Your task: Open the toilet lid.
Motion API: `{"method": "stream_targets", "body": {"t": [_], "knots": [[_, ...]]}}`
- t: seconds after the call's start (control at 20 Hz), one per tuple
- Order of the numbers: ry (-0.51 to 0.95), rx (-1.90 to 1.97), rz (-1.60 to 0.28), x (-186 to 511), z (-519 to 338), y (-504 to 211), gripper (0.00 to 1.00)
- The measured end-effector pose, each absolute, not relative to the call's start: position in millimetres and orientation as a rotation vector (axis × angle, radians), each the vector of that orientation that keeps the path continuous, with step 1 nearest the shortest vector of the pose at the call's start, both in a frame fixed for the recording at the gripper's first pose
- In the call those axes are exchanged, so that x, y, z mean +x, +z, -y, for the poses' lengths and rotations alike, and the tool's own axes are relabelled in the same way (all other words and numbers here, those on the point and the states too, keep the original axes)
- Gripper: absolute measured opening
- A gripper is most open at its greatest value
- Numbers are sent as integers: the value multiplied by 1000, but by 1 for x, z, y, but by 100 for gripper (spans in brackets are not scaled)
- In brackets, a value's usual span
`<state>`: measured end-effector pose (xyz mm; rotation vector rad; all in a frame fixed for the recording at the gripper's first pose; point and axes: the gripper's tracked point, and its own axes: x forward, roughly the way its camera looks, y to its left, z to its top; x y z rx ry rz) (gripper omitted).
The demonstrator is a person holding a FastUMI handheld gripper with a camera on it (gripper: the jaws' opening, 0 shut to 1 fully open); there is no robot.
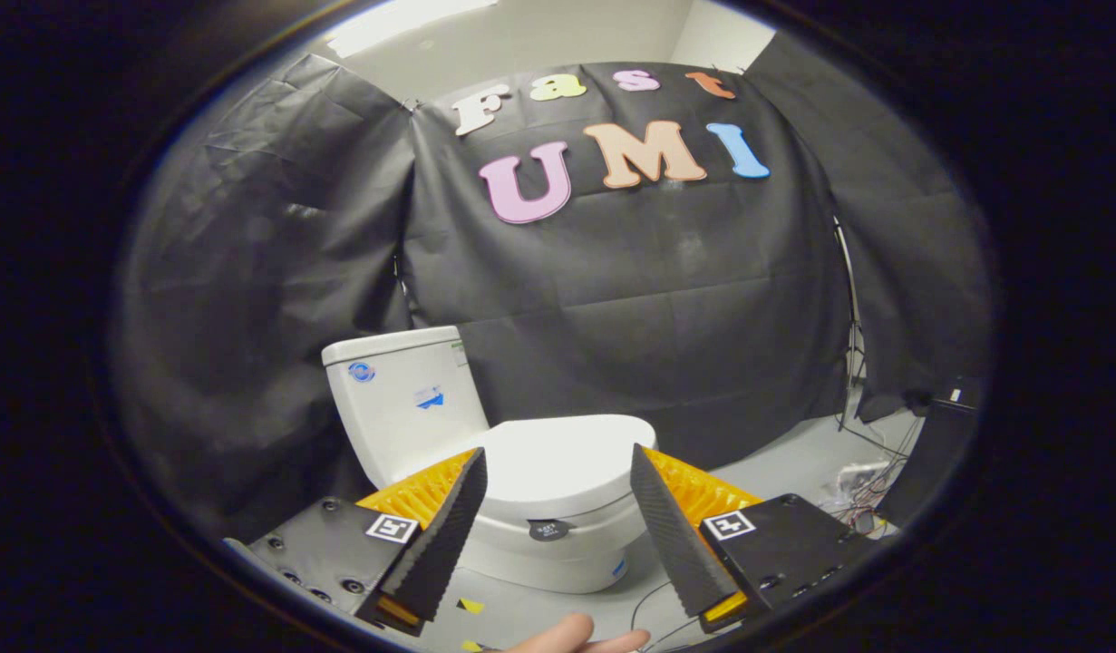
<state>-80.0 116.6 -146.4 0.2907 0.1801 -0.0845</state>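
A white toilet point(558, 535) stands on the floor against the black cloth wall. Its lid point(562, 462) lies flat and closed over the bowl, and the tank point(403, 399) rises behind it on the left. My gripper point(558, 458) is open, with its ribbed black fingers point(453, 521) spread wide and nothing held. The lid shows in the gap between the fingers and lies beyond their tips, apart from them. A small dark round tag point(548, 530) sits on the bowl's front below the lid.
Grey floor point(775, 462) spreads to the right of the toilet, with a tangle of cables point(857, 494) and a dark box point(929, 453) at the far right. A person's fingers point(576, 639) show below the gripper. Yellow tape marks point(470, 605) lie on the floor.
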Motion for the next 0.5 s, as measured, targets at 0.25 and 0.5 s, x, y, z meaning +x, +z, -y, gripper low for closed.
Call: {"method": "stream_targets", "body": {"t": [0.25, 0.5], "knots": [[-97, 373, -218, -67, -120, -169, 99], [-201, 589, -215, -53, -109, -167, 98]]}}
